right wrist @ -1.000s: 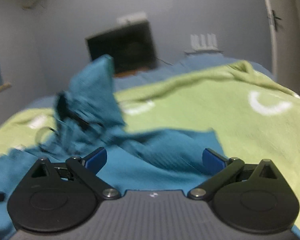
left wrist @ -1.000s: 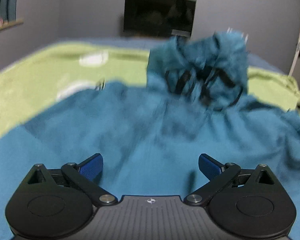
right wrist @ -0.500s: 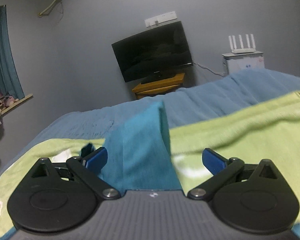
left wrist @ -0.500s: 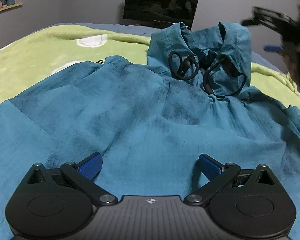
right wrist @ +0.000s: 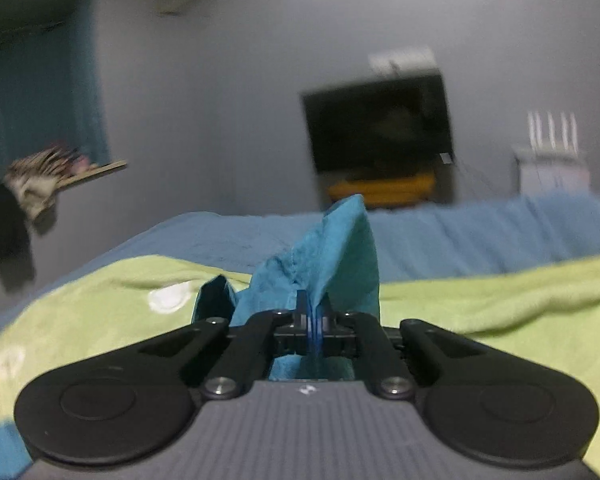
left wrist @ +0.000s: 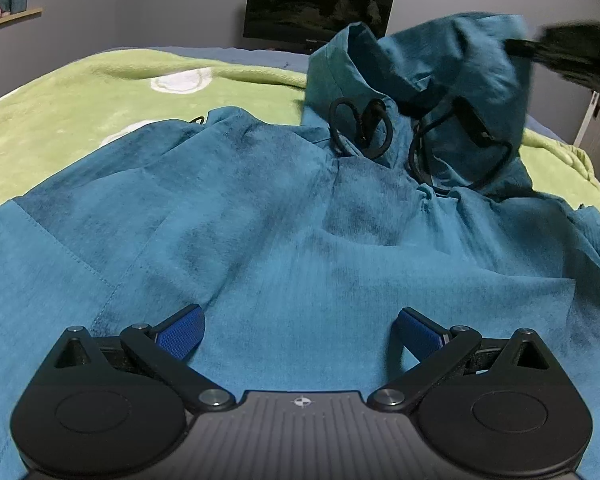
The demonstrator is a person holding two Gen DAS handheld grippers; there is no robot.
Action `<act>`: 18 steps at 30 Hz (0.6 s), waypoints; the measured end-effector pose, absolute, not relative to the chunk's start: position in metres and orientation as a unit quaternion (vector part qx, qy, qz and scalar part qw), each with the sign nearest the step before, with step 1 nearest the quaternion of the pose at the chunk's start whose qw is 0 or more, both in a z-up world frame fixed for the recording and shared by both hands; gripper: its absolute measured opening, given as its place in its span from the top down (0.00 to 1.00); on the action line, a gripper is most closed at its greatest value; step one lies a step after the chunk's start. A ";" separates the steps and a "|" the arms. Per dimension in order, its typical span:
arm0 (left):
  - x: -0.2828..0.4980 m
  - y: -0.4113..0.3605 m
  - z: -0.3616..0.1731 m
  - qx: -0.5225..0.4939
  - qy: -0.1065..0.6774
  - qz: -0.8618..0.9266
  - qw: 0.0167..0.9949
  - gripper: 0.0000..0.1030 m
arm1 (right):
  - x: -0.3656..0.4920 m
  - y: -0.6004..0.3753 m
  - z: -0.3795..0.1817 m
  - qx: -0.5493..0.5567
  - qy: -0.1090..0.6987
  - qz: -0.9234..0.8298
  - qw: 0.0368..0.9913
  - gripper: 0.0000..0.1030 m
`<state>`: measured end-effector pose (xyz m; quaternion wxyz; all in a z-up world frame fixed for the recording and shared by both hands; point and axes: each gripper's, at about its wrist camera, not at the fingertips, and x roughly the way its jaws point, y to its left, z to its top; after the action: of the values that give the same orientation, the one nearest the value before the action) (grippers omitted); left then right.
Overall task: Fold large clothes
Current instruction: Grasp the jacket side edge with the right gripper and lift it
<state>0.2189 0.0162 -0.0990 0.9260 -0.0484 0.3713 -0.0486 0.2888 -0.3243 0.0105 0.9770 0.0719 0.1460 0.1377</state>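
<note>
On the bed, the teal hoodie (left wrist: 284,216) lies spread front-up over the green blanket (left wrist: 80,92), hood end away from me, black drawcords (left wrist: 360,128) looped at the neck. My right gripper (right wrist: 313,320) has just been closing and its jaws are now clamped tight on a pinch of the hood (right wrist: 332,256); teal cloth sticks up past the fingertips, and from the left wrist view the hood stands lifted off the bed with the right gripper a dark blur at its top right. My left gripper (left wrist: 300,332) hangs over the chest panel, jaws wide apart, nothing between them, pads clear of the fabric.

Step in hand, as I read it: hood fold, the first tuck before sleeves and body. Next move calls for carrying the hood toward me and laying it flat on the chest, cords tucked under. Left should pin the shoulders so the body doesn't drag. Risk: thin pinch slipping out mid-carry.
</note>
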 end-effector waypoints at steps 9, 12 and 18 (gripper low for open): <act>0.205 0.032 -0.088 -0.091 0.355 -0.031 0.930 0.01 | 0.130 -0.301 -0.041 0.000 0.172 0.157 0.973 0.99; 0.197 0.043 -0.079 -0.116 0.344 -0.017 0.932 0.01 | 0.103 -0.289 -0.059 -0.048 0.203 0.157 0.965 0.99; 0.172 0.057 -0.049 -0.112 0.298 0.021 0.948 0.01 | 0.094 -0.306 -0.073 -0.025 0.290 0.092 0.952 0.99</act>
<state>0.1722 0.0573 -0.0487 0.9478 -0.1120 0.2977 0.0208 0.0938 -0.3064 -0.0731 0.9524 -0.0252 0.2895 0.0923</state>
